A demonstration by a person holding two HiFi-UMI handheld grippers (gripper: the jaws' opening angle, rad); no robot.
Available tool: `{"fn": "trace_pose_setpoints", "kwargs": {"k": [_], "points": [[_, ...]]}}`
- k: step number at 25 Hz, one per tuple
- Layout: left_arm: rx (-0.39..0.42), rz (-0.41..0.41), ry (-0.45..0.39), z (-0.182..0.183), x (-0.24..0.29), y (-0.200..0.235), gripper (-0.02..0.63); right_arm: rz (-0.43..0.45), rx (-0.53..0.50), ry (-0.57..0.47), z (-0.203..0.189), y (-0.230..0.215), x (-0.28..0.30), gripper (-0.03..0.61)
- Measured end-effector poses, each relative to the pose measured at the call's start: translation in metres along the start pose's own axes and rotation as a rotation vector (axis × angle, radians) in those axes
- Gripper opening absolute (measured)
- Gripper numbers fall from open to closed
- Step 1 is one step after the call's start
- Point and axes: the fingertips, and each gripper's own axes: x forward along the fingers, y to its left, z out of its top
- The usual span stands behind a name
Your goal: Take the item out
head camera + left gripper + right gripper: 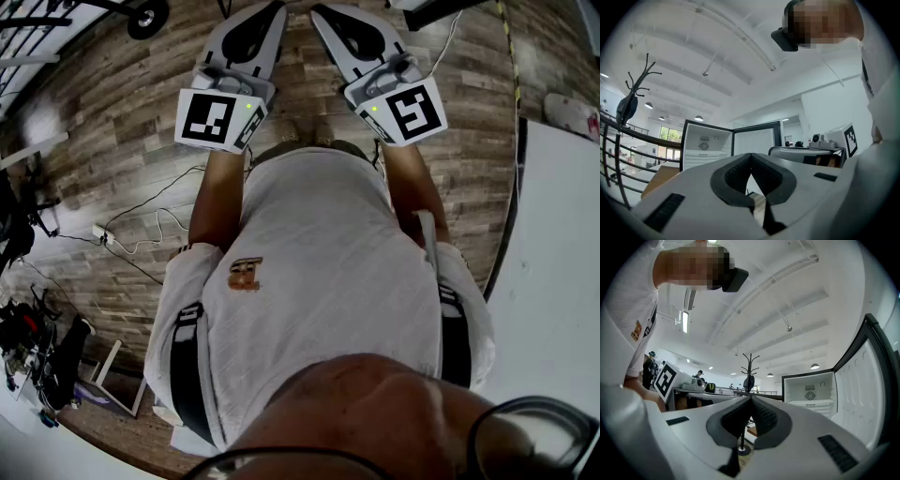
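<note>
Black ribbed pads [738,176] | left hand-held gripper [751,155] closed, empty | right hand-held gripper [751,398] closed, empty

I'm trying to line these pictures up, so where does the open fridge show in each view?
Head view: not in it.
Left gripper view: the open fridge sits left of centre, above the jaws.
Right gripper view: right of centre, door at the right edge.
Shared landmark: the coat stand, far left in the left gripper view, centre in the right.
</note>
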Motion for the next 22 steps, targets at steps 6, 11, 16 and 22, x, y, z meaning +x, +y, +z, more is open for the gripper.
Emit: {"fn": "trace_pose_setpoints", "kwargs": {"k": [6,11,16,22], "points": [[0.0,0.001,-0.009,0.005,-0.002,0.025,0.018,-0.003,-0.015,0.005,-0.001,0.002,0.023,0.032],[-0.011,-0.01,-0.012,0.001,-0.004,0.036,0.018,-0.014,-0.013,0.009,-0.006,0.004,0.034,0.034],[-0.021,-0.031,-0.018,-0.001,-0.005,0.049,0.018,-0.037,-0.027,0.022,-0.01,0.006,0.046,0.034],[-0.031,-0.053,-0.028,-0.003,-0.015,0.068,0.018,-0.07,-0.054,0.038,-0.016,0.014,0.061,0.034]]}}
